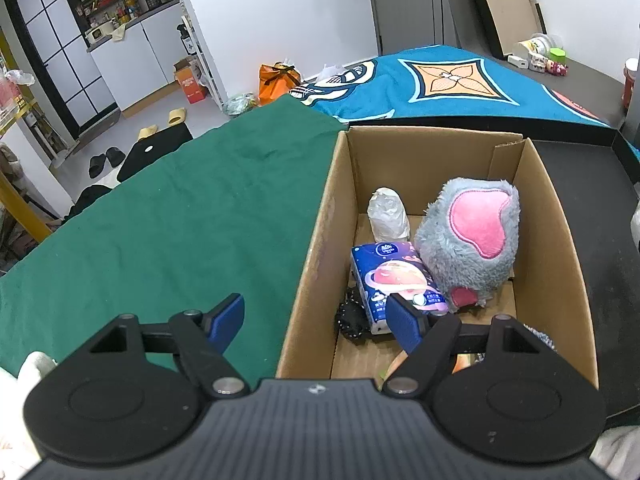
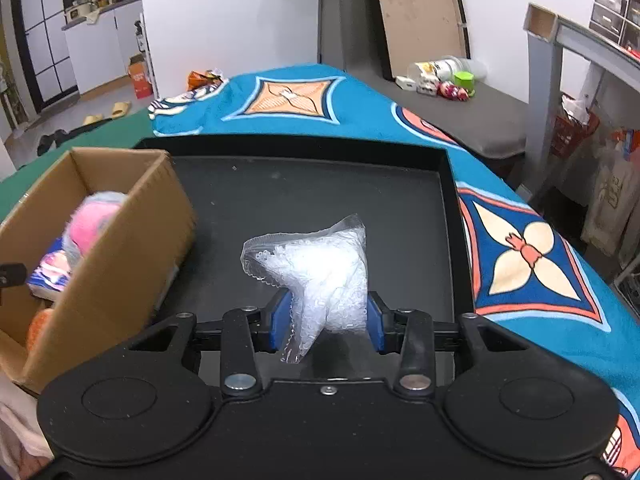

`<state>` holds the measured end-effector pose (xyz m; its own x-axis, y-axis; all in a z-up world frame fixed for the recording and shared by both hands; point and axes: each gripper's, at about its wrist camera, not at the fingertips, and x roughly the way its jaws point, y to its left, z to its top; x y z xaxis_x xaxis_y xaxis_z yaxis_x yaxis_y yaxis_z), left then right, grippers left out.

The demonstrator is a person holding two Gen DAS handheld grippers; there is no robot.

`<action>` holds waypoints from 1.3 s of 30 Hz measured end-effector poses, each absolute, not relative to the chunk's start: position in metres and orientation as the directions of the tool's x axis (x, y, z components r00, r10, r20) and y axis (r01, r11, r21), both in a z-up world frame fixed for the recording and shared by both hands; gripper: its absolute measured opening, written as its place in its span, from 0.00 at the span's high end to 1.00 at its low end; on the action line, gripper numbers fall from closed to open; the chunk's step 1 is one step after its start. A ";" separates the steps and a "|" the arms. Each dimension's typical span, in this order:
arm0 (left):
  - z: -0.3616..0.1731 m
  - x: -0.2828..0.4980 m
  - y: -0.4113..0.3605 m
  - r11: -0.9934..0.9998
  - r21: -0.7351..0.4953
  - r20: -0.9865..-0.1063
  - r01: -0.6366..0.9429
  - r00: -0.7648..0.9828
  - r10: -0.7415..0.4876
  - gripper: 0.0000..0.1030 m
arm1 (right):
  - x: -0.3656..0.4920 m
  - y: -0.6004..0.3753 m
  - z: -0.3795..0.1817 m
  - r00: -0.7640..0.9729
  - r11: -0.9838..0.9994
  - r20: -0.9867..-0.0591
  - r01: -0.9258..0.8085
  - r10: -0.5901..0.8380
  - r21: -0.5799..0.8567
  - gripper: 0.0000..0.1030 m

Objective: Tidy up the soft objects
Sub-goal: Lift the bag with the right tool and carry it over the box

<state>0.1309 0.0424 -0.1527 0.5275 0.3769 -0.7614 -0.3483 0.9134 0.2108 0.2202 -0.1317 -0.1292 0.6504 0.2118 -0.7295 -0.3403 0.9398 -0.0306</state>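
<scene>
A cardboard box (image 1: 320, 240) stands on the table and holds a grey and pink plush toy (image 1: 472, 236), a blue tissue pack (image 1: 396, 276), a white wrapped bundle (image 1: 387, 214) and a black item (image 1: 354, 320). My left gripper (image 1: 316, 320) is open and empty, straddling the box's left wall near its front. My right gripper (image 2: 328, 320) is shut on a clear bag of white pellets (image 2: 320, 272), held over a black tray (image 2: 450, 216). The box (image 2: 120, 260) stands at the tray's left in the right wrist view.
A green cloth (image 1: 180, 220) covers the table left of the box. A blue patterned blanket (image 2: 520, 240) lies right of and behind the tray. Small items (image 2: 440, 80) sit on a grey surface at the back right. A grey shelf frame (image 2: 544, 80) stands to the right.
</scene>
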 end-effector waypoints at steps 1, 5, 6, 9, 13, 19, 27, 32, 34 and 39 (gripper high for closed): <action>-0.152 0.130 0.043 0.914 0.205 -0.760 -0.349 0.531 0.374 0.26 | 0.219 -0.130 -0.127 0.653 0.938 -0.725 -0.346 0.219 -0.028 0.63; -0.151 0.125 0.047 0.920 0.184 -0.757 -0.347 0.547 0.357 0.26 | 0.215 -0.121 -0.118 0.659 0.930 -0.711 -0.367 0.247 -0.016 0.63; -0.151 0.125 0.047 0.921 0.178 -0.757 -0.347 0.549 0.353 0.26 | 0.214 -0.118 -0.116 0.659 0.928 -0.707 -0.374 0.257 -0.012 0.63; -0.149 0.122 0.051 0.924 0.160 -0.757 -0.348 0.557 0.341 0.26 | 0.210 -0.109 -0.108 0.663 0.916 -0.692 -0.401 0.285 -0.006 0.63; -0.149 0.119 0.054 0.927 0.145 -0.755 -0.345 0.567 0.329 0.26 | 0.204 -0.096 -0.098 0.660 0.898 -0.674 -0.439 0.331 0.011 0.63; -0.149 0.113 0.058 0.933 0.115 -0.757 -0.341 0.579 0.304 0.28 | 0.195 -0.079 -0.079 0.657 0.875 -0.647 -0.483 0.387 0.032 0.63; -0.151 0.109 0.066 0.937 0.077 -0.756 -0.341 0.592 0.278 0.35 | 0.186 -0.059 -0.069 0.648 0.858 -0.642 -0.512 0.410 0.032 0.63; -0.157 0.104 0.077 0.932 0.036 -0.765 -0.361 0.590 0.258 0.53 | 0.182 -0.048 -0.068 0.618 0.851 -0.656 -0.521 0.432 0.070 0.63; -0.160 0.102 0.080 0.929 0.024 -0.769 -0.369 0.587 0.253 0.60 | 0.181 -0.044 -0.069 0.603 0.848 -0.663 -0.523 0.443 0.092 0.63; -0.166 0.097 0.083 0.933 -0.016 -0.779 -0.360 0.589 0.214 0.80 | 0.177 -0.036 -0.072 0.560 0.837 -0.675 -0.522 0.480 0.162 0.63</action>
<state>0.0967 0.0832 -0.1658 0.5888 0.2142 -0.7794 -0.3599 0.9329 -0.0155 0.1773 -0.0361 -0.0719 0.5599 0.4800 -0.6753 -0.5221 0.8373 0.1623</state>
